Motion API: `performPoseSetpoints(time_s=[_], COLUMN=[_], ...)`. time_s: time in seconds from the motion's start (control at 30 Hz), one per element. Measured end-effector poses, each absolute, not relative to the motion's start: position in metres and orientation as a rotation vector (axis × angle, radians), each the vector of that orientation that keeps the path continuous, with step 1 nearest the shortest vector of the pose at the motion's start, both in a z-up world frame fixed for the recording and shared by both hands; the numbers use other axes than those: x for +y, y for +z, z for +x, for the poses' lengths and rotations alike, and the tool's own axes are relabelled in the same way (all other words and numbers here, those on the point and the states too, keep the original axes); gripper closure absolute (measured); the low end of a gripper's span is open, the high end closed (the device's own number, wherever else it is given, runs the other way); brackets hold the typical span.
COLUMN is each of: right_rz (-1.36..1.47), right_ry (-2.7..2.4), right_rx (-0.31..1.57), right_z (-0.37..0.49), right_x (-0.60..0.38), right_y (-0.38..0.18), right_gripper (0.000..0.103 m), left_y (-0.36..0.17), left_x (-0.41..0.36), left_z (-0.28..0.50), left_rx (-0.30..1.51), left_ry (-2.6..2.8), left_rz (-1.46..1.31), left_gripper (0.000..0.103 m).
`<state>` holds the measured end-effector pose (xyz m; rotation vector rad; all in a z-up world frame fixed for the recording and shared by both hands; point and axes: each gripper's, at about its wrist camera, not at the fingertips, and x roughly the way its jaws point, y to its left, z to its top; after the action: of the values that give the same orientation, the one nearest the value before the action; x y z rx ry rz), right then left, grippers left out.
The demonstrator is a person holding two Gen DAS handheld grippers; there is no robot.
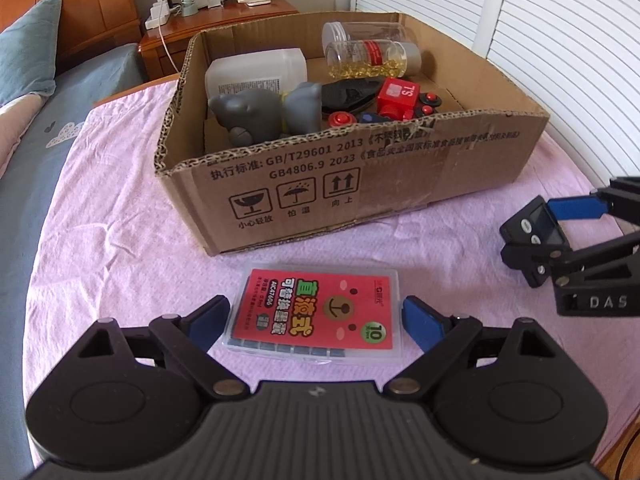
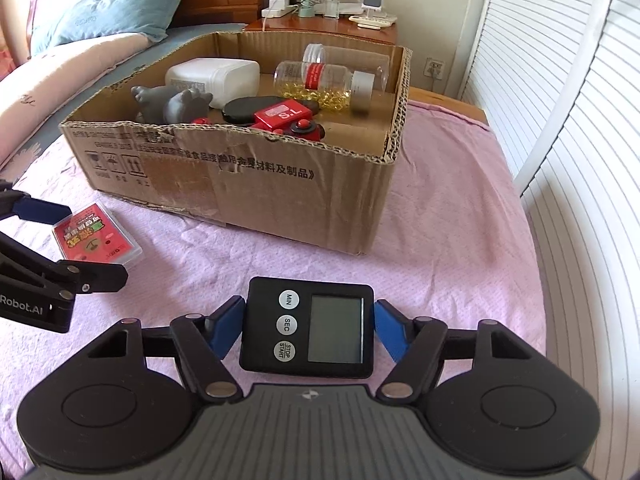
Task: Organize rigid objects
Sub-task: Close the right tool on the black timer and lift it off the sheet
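Between our right hand-held gripper (image 2: 308, 330) pads sits a timer (image 2: 308, 330) marked MIN, SEC, STOP/START, barely touched; our left hand-held gripper (image 1: 316, 318) gapes around the "10" refill case (image 1: 316, 312).

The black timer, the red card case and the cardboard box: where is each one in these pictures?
Black timer (image 2: 308, 330): right wrist view, on its face beside the grey screen.
Red card case (image 1: 320, 314): left wrist view, on its red label.
Cardboard box (image 1: 340, 184): left wrist view, on its printed front wall.
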<state>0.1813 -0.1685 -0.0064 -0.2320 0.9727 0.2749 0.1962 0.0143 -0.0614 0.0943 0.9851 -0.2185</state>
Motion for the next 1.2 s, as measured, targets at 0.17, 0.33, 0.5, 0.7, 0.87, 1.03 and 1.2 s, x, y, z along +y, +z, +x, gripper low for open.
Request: performPoseSetpoints(time_s=[0.17, 0.33, 0.5, 0.7, 0.87, 1.03, 1.2], right_rz=[-0.255, -0.246, -0.220, -0.263, -0.281, -0.313, -0.342], right_ry=[0.304, 0.314, 0.358, 0.454, 0.468, 0.477, 0.485], right_rx=[0.957, 0.964, 0.915, 0.941, 0.964, 0.945, 0.932], right_z=[0.176, 0.177, 0.176, 0.193, 0.199, 0.191, 0.186], right_x=[-0.171, -0.174, -0.181, -0.186, -0.182, -0.175, -0.171], right_y=[0.012, 0.022, 0.017, -0.006, -0.021, -0.019, -0.018], right_gripper=[0.029, 0.044, 0.012, 0.011, 0.014, 0.023, 0.023], left_y=[-0.052, -0.047, -0.048, -0.052, -0.057, -0.068, -0.071], left_x=[0.021, 0.024, 0.026, 0.026, 0.026, 0.024, 0.023], left_z=[0.190, 0.185, 0.182, 0.179, 0.179, 0.176, 0.176], left_rx=[0.984, 0.971, 0.973, 0.986, 0.997, 0.984, 0.974], left_ry=[-0.253, -0.262, -0.270, -0.292, -0.285, -0.237, -0.231], left_rz=[0.112, 0.134, 0.128, 0.124, 0.112, 0.113, 0.118], left_gripper=[0.011, 0.011, 0.011, 0.011, 0.011, 0.011, 0.011])
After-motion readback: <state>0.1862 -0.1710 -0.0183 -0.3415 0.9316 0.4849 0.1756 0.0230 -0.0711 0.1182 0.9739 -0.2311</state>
